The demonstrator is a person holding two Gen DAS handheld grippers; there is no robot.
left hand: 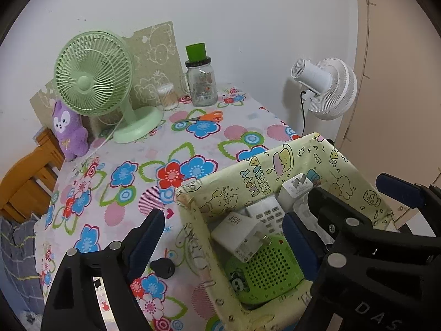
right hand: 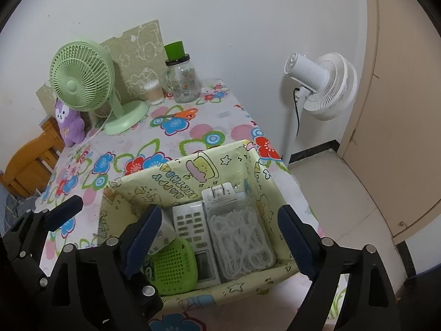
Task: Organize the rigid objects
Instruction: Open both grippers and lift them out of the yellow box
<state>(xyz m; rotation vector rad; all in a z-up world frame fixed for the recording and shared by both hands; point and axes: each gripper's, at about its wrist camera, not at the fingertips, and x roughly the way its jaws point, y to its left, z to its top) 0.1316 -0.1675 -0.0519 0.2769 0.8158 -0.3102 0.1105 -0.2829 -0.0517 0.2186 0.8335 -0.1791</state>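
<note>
Both grippers hang over the yellow cartoon-print box (right hand: pixel 193 165) at the near edge of the floral table (left hand: pixel 132 143). The left gripper (left hand: pixel 226 237) has its fingers spread wide, nothing between them but air. The right gripper (right hand: pixel 220 237) is spread wide too, gripping nothing. Inside the box: green speaker (right hand: pixel 172 264) at 7 o'clock, white remote (right hand: pixel 194 229) in the middle, clear case of white clips (right hand: pixel 239 240) at 3 o'clock, white charger (left hand: pixel 242 237) resting on the speaker.

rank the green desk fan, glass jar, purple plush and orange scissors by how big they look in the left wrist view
1. green desk fan
2. glass jar and purple plush: look about alike, not ranked
3. orange scissors
</note>
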